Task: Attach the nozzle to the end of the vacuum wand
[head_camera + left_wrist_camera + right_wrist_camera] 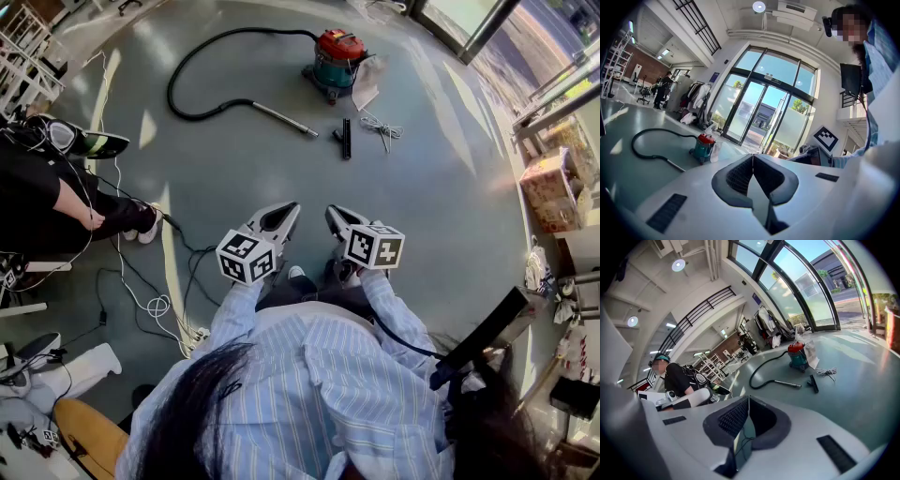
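A black nozzle (345, 138) lies on the grey floor, a short gap right of the silver wand's (284, 119) free end. The wand joins a black hose (202, 66) that loops back to a red and teal vacuum (337, 59). From the right gripper view the nozzle (813, 383) and wand (787, 383) lie far ahead; from the left gripper view only the wand (675, 165) and vacuum (703, 146) show. Both grippers are held close to my body, far from these parts. My left gripper (290, 211) is shut and empty. My right gripper (331, 214) is shut and empty too.
A white power cord (382, 128) lies bundled right of the nozzle. A seated person (56, 202) is at the left, with cables (155, 291) trailing across the floor. Cardboard boxes (548, 192) stand at the right by the glass wall.
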